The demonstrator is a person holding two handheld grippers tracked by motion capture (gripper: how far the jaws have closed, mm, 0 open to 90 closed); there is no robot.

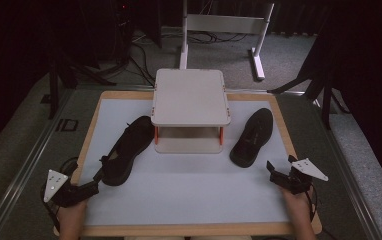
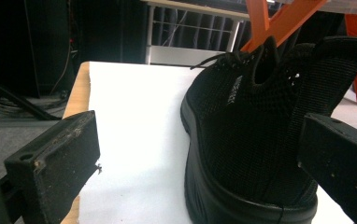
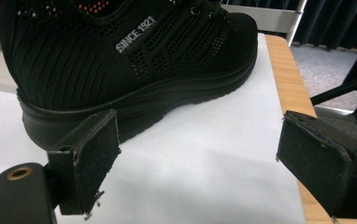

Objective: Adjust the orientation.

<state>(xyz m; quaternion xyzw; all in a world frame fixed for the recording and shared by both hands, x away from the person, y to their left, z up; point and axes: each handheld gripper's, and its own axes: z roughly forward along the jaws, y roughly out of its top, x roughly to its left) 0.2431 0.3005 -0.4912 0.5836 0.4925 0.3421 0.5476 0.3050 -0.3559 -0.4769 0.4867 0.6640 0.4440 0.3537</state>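
Two black mesh shoes lie on the white mat. The left shoe points away along the mat's left side, and its heel rises close ahead of my left gripper. That gripper is open, its pads apart from the shoe. The right shoe lies right of the stand; its side reads "SINCE 1921". My right gripper sits just behind its heel, open, with bare mat between the pads and the heel off to the left pad's far side.
A small white two-level stand with orange legs stands between the shoes at the back centre. The mat rests on a wood-edged board. Black tripods and cables stand on the floor beyond and beside the table.
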